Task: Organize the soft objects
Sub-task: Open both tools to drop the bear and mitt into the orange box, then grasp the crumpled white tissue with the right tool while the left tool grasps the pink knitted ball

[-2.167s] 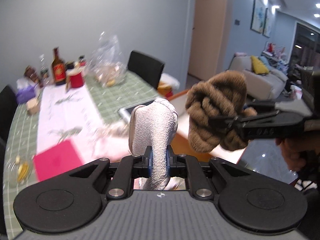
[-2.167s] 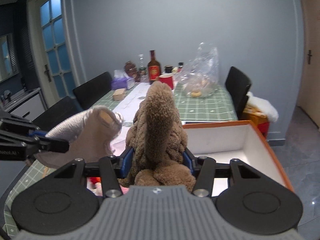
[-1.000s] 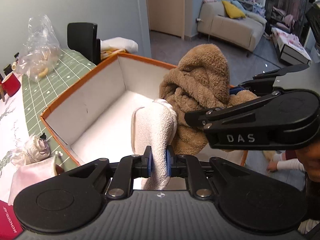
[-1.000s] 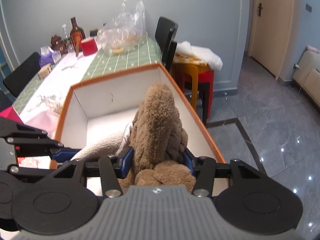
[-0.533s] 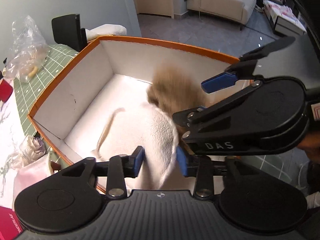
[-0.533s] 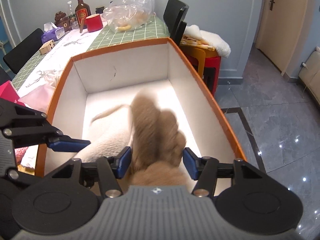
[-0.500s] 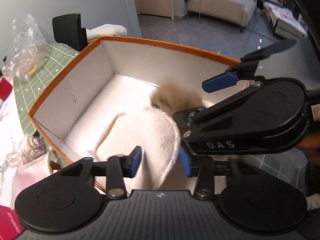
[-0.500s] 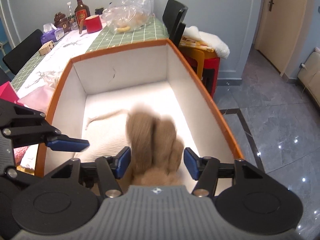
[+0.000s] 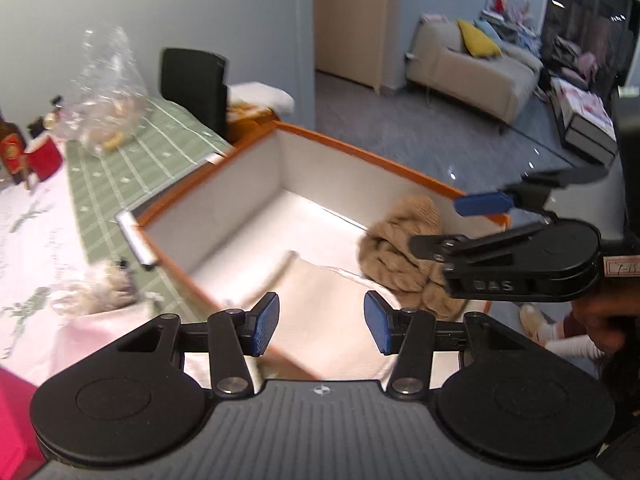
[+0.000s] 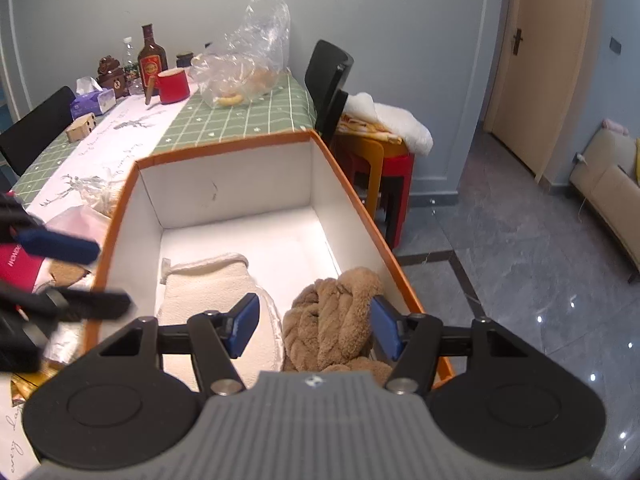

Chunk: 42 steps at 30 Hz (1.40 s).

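Observation:
An orange-rimmed white box point(image 10: 224, 152) stands at the table's end; it also shows in the left wrist view point(image 9: 360, 152). A cream towel point(image 10: 212, 280) and a brown fluffy towel point(image 10: 336, 312) lie side by side on its floor, also seen in the left wrist view as the cream towel point(image 9: 328, 304) and brown towel point(image 9: 400, 252). My left gripper point(image 9: 320, 324) is open and empty above the cream towel. My right gripper point(image 10: 316, 324) is open and empty above the brown towel.
The green checked table point(image 10: 240, 120) holds a clear plastic bag point(image 10: 244, 68), a red cup point(image 10: 173, 85), a bottle point(image 10: 152, 60) and a tissue box point(image 10: 92, 102). A black chair point(image 10: 328, 80) and a red and yellow stool point(image 10: 380, 168) stand beside the box.
Both grippers opened and let their towels fall into the box. Both have since risen and pulled back from the box.

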Available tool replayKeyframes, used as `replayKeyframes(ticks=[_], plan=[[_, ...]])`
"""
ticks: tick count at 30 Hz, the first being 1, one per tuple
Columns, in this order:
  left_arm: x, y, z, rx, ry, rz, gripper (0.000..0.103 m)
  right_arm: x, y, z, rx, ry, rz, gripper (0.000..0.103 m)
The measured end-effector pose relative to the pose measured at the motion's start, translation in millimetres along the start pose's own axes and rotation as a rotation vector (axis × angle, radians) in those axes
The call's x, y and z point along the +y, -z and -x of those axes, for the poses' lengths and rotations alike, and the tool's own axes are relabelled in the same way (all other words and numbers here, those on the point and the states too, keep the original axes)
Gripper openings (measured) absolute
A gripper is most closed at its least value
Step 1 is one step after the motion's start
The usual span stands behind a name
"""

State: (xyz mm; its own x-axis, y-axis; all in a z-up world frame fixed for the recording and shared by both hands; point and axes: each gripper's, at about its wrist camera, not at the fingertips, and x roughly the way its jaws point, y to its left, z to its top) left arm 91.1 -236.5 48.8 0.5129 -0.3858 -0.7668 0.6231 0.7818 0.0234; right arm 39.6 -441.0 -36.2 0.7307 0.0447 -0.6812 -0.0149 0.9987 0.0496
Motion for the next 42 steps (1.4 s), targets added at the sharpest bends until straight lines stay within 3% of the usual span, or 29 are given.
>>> replayKeyframes(ticks=[10,13,18,22,30,36,42], plan=[[80,43,65,-0.059,-0.124,0.093,0.059,37,-9,35,-0.099,-0.088,0.039,0.061],[102,66,80,-0.061,-0.131,0.125,0.064,56,-9,41,-0.126,-0.109,0.076,0.064],[130,101,90,-0.050,-0.144,0.189,0.065,85,-7,46,-0.136,-0.160,0.110,0.064],[136,121,85,-0.044,-0.143,0.168,0.071,115,-5,46,-0.141,-0.200,0.148,0.067],[127,151,48,-0.006,-0.087,0.131,0.071,169,7,32,-0.095,-0.255,0.229,0.067],[111,165,25,0.003,-0.070,0.072,0.073,181,21,12,-0.030,-0.278,0.202,0.067],[99,169,10,-0.006,-0.104,0.012,0.076,190,33,-10,0.032,-0.267,0.150,0.067]])
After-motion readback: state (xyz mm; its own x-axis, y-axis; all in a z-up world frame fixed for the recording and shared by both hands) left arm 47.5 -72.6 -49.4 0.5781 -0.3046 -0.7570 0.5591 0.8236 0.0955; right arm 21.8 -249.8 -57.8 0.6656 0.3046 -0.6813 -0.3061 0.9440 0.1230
